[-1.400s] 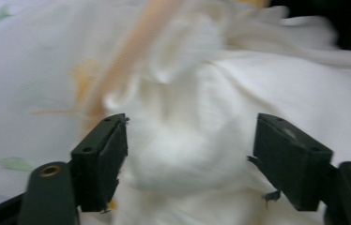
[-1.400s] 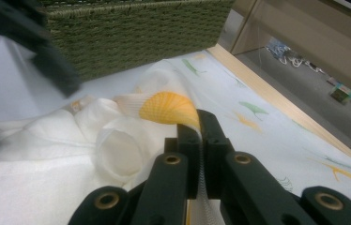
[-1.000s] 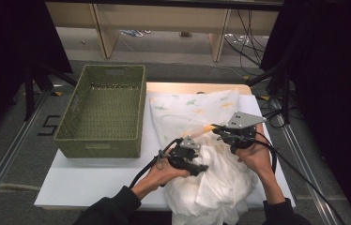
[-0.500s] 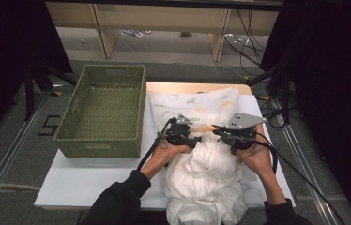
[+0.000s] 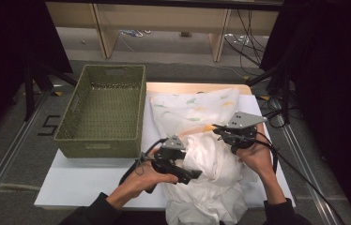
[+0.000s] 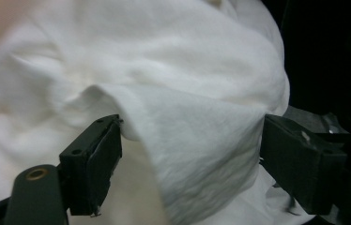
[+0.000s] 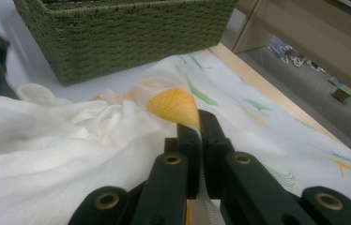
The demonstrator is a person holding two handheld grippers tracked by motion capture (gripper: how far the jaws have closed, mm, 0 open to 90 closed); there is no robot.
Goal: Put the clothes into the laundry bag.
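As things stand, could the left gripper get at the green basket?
Probably yes: the left gripper has its jaws open over the white cloth, and the green basket sits just beside it with nothing between.

Both claws are black, with brass-coloured rivets at the jaw joints; a grey three-cornered plate (image 5: 242,119) tops each, black cables (image 5: 300,171) trail back, and the sleeves (image 5: 91,213) are dark

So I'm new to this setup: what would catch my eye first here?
The rumpled white cloth heaped on the table's near right side, over a leaf-patterned sheet. The right gripper pinches its orange-printed edge, while the left gripper, just opened, straddles a fold. Then the green woven basket at left.
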